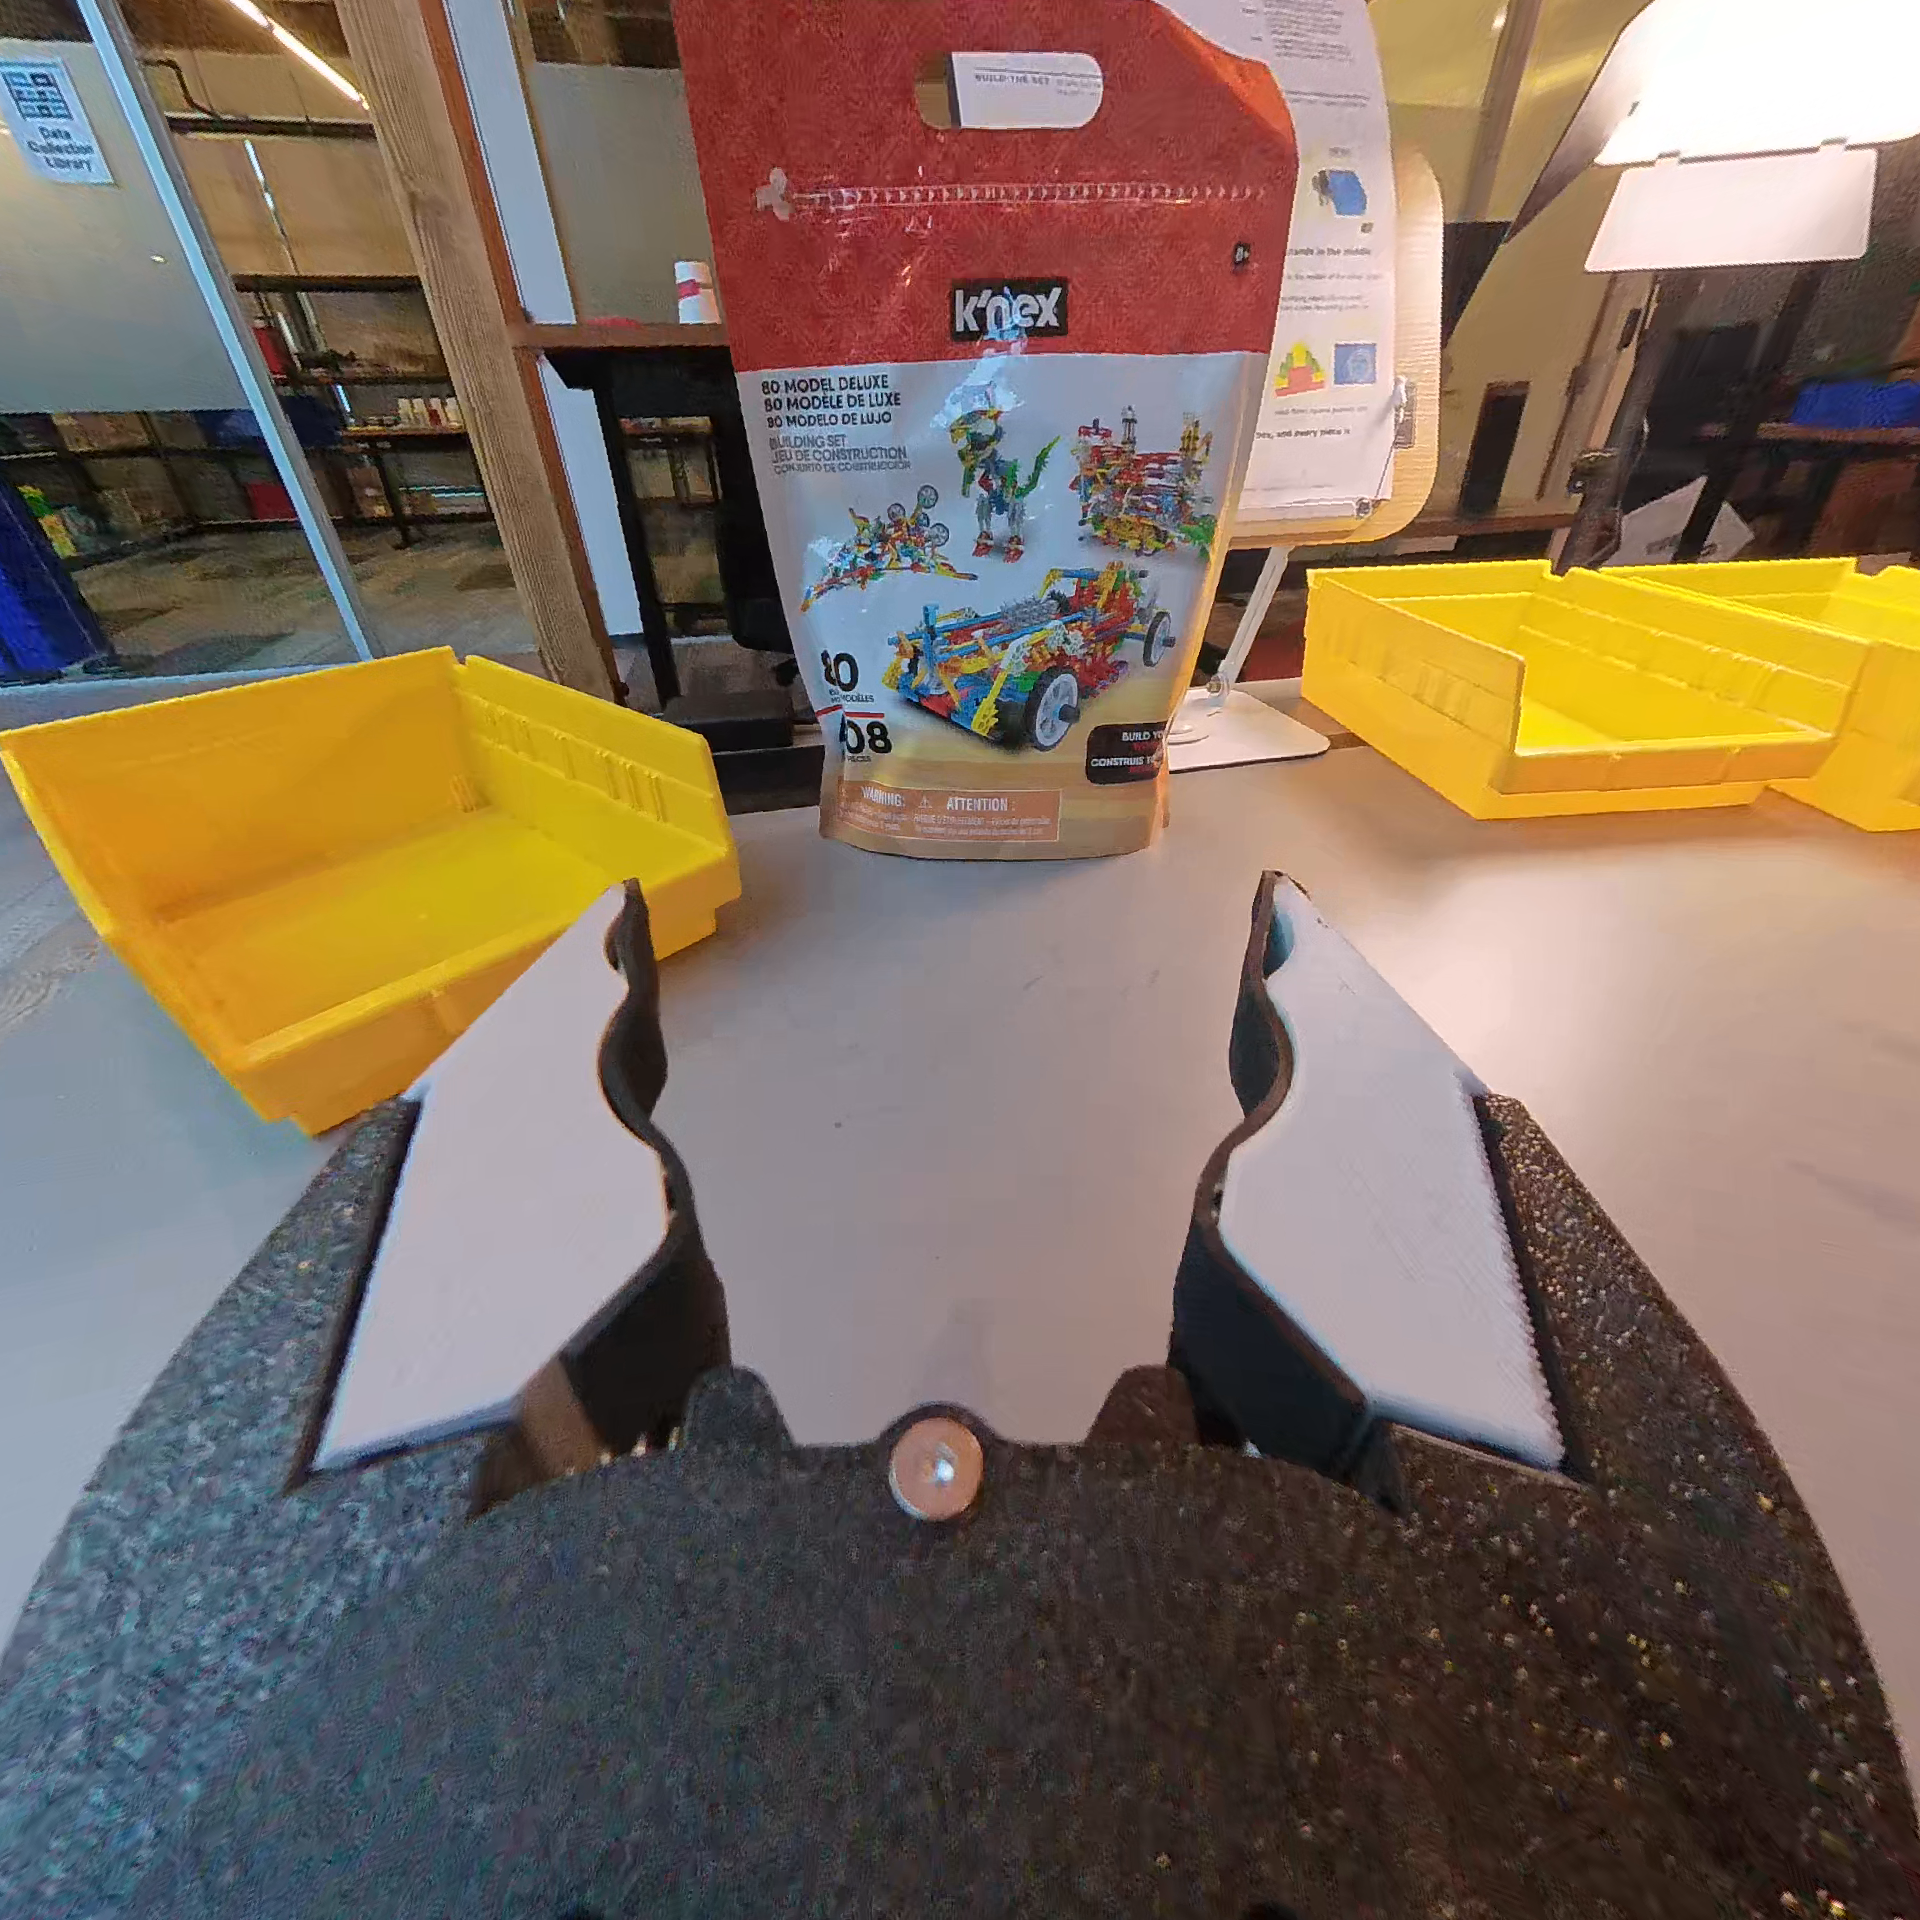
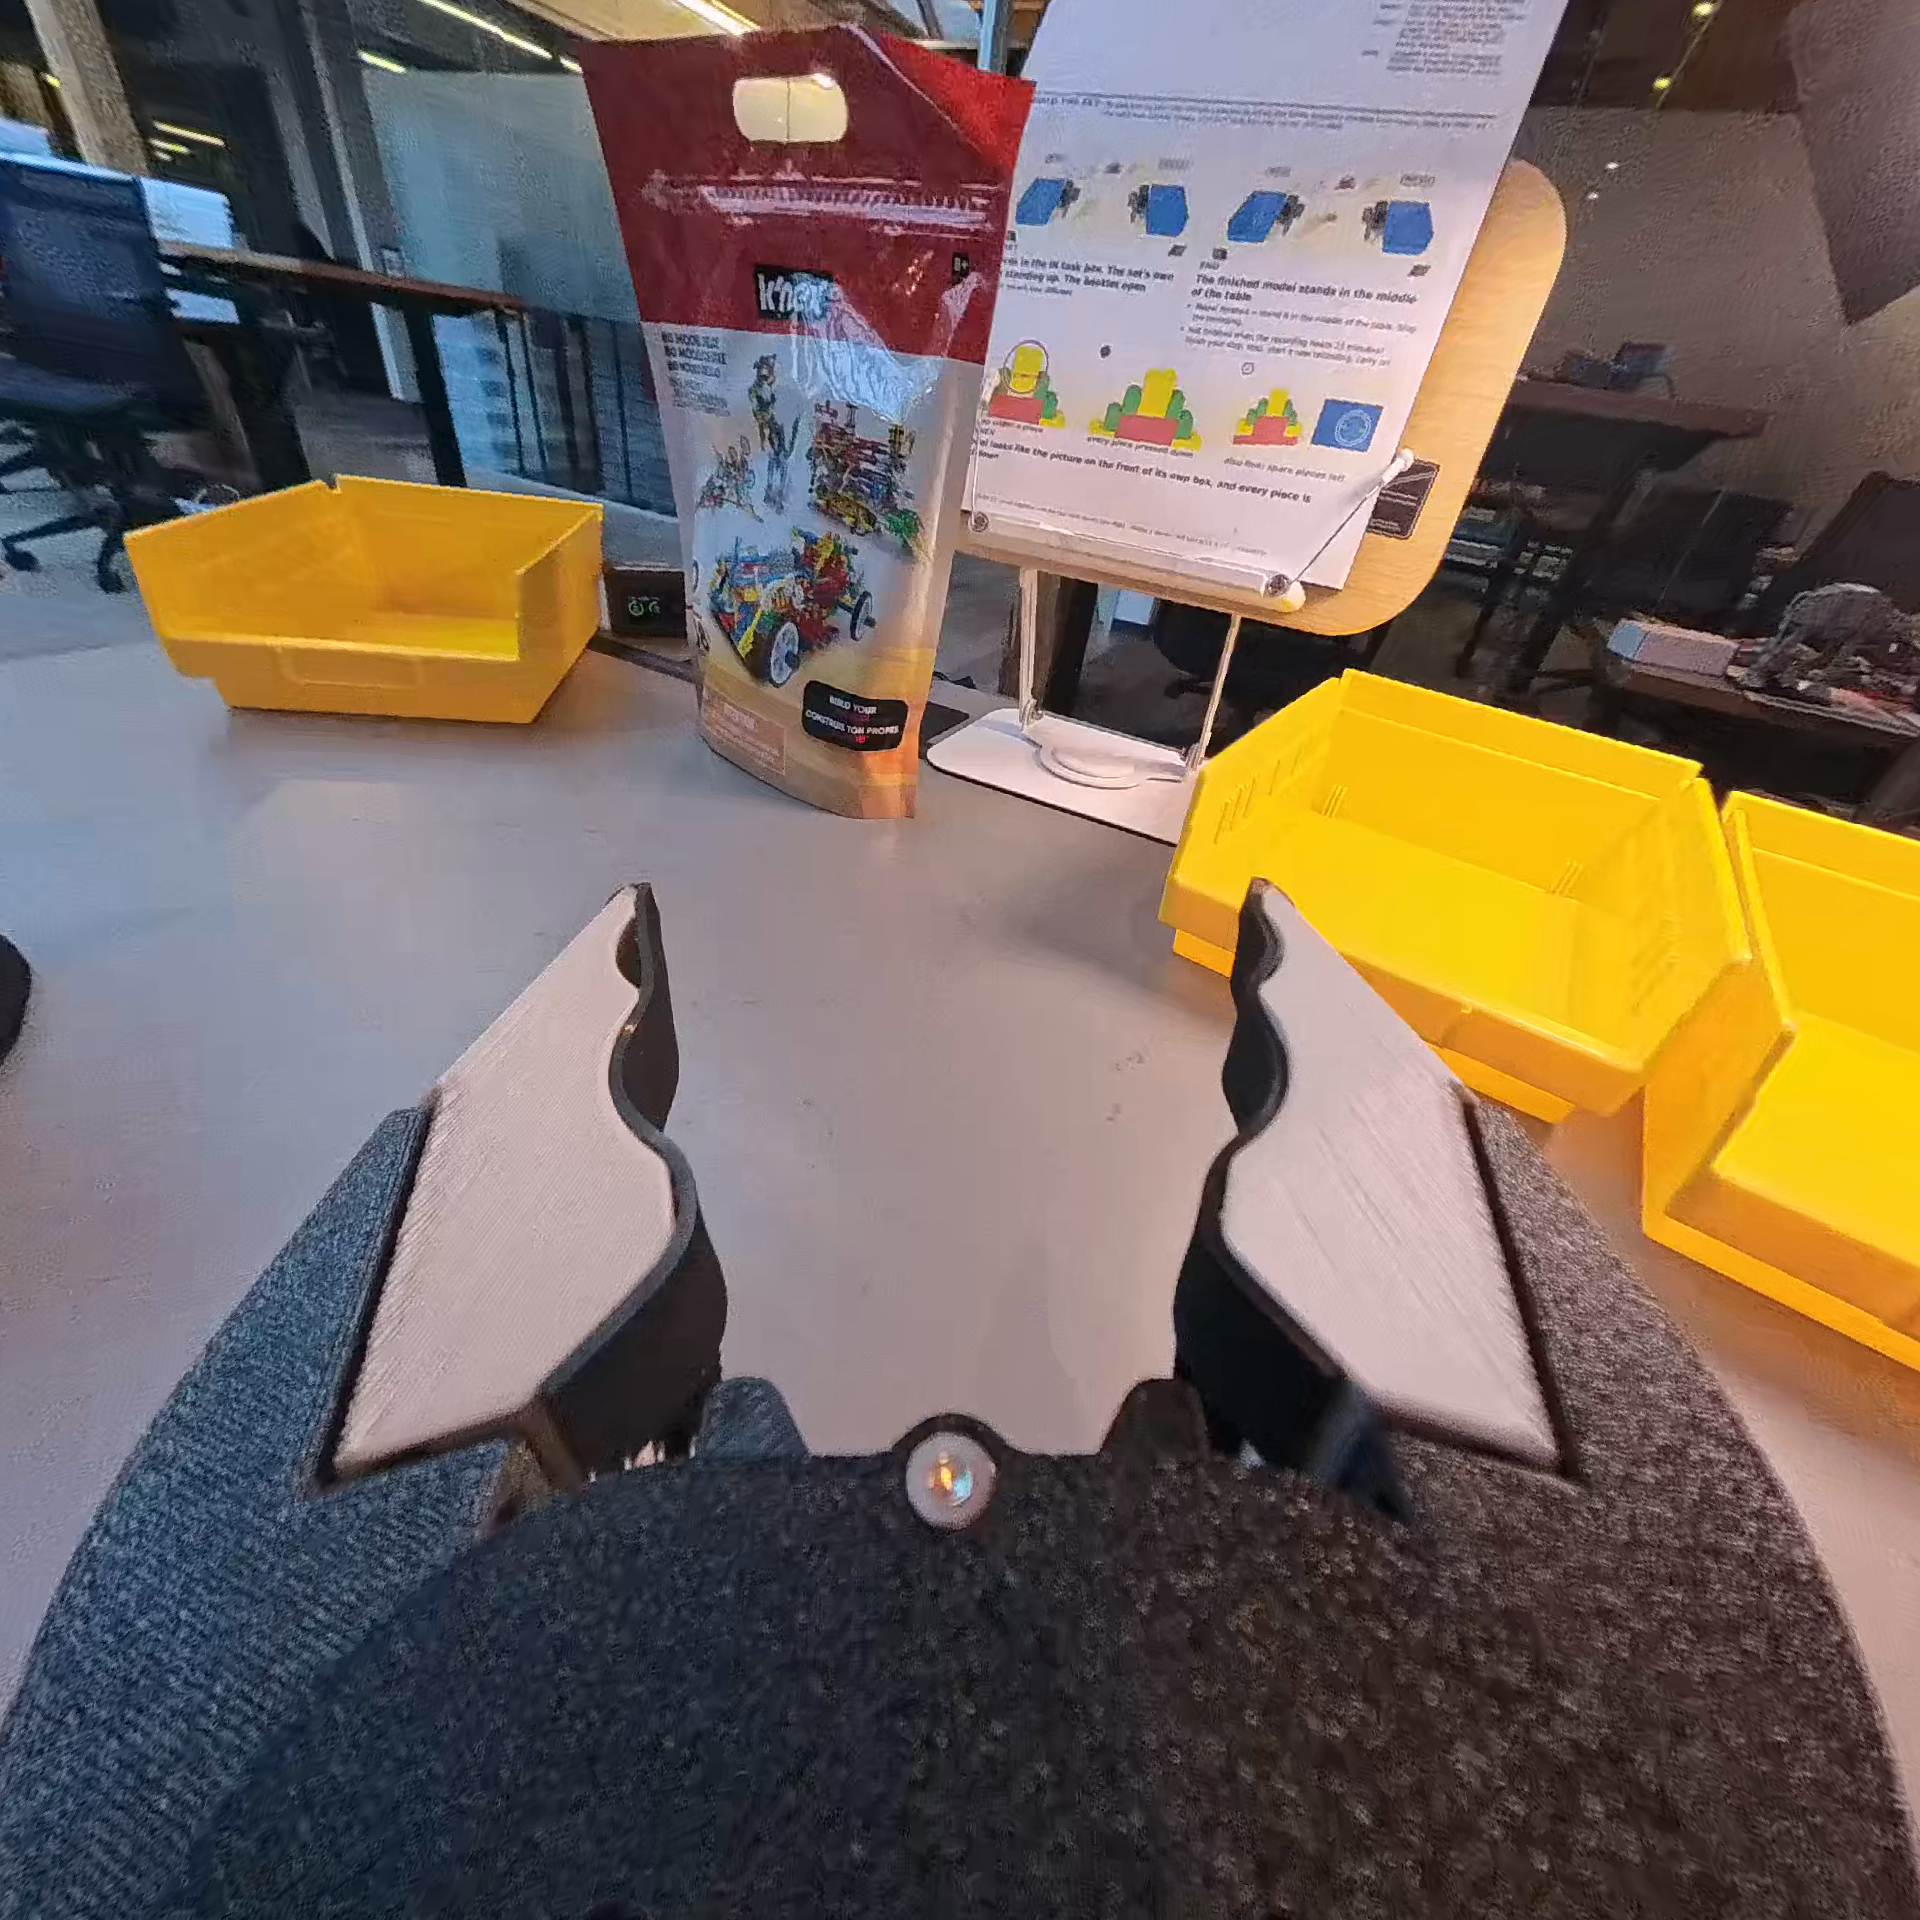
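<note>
L gripper [image 1: 951, 894] fingers spread, empty, over grey table [image 1: 935, 1091], toy bag [image 1: 987, 468] upright near far edge, R gripper [image 2: 945, 904] fingers spread, empty, yellow bin [image 1: 343, 883] at left edge, yellow bins [image 2: 1455, 883] at right edge

Both wrist views look low across the table [image 1: 935, 1091]; each faces the standing pouch [image 1: 997, 468] (right view farther right).

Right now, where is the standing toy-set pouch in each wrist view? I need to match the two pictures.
Left wrist view: pouch stands upright at top centre, straight ahead of the open left gripper.
Right wrist view: pouch stands upper centre-left, beyond the open right gripper.
Shared landmark: the document stand behind the pouch's right edge.
</note>
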`<move>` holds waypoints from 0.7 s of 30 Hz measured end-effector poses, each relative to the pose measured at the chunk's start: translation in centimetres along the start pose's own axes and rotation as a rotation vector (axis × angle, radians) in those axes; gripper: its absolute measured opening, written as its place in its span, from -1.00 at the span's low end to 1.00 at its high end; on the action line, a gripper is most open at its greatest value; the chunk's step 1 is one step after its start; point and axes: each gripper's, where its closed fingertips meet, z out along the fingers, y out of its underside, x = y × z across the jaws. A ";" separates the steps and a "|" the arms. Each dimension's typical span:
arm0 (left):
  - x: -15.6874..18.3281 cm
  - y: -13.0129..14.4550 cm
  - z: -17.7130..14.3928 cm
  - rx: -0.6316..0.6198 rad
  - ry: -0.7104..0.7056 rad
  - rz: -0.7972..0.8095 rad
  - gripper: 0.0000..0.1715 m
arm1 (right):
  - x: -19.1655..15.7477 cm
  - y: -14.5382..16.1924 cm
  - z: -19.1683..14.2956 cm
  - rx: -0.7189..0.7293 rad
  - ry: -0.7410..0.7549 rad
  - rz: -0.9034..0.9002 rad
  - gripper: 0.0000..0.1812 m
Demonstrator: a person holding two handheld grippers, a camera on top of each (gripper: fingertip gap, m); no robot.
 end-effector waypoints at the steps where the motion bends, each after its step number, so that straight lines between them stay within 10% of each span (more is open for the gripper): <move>1: 0.0 0.1 0.0 -0.002 0.000 -0.001 0.28 | -0.2 0.0 0.1 0.001 -0.008 0.004 0.19; 13: -8.0 5.0 -0.5 -0.299 -0.245 -0.047 0.19 | 7.5 4.4 -1.8 -0.201 0.232 0.066 0.14; 21: -9.1 2.9 0.9 -0.217 -0.227 -0.010 0.16 | 12.6 6.0 -4.5 -0.249 0.355 0.120 0.14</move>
